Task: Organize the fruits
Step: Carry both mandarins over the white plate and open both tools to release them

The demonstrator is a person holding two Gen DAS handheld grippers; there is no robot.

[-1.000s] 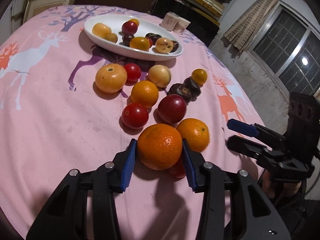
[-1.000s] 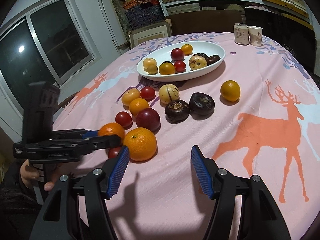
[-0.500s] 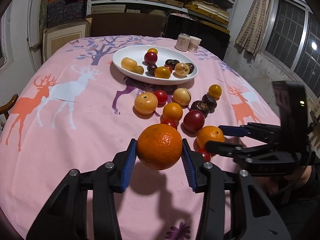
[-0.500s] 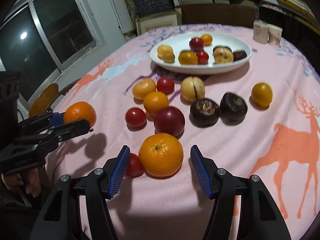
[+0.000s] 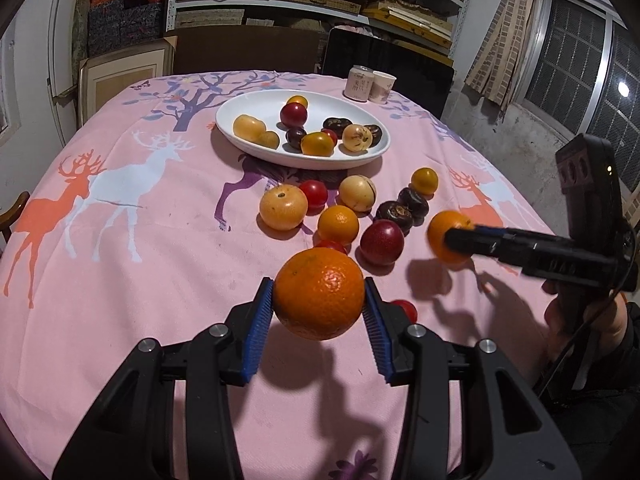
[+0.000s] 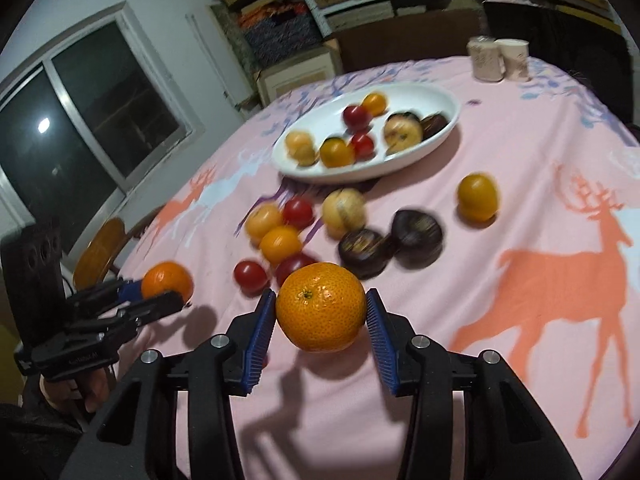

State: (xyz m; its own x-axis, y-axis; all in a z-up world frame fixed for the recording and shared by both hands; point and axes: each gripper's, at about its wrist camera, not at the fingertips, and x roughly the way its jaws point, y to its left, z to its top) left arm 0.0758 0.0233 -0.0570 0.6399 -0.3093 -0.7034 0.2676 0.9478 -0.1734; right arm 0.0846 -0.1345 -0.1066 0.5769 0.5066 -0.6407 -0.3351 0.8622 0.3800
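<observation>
L gripper (image 5: 319,312): pointing down-fwd, blue pads clamped on an orange (image 5: 319,293), held clear of table. R gripper (image 6: 321,316): same tilt, jaws closing, pads on a 2nd orange (image 6: 321,306). Hand (image 5: 576,320) grips R handle.

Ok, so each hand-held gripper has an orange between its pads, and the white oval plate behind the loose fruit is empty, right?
Not quite. The plate is not empty: the left wrist view shows several fruits already in it. The rest stands: the left hand-held gripper holds one orange, and the right hand-held gripper, jaws closing, has the other orange between its pads.
</observation>
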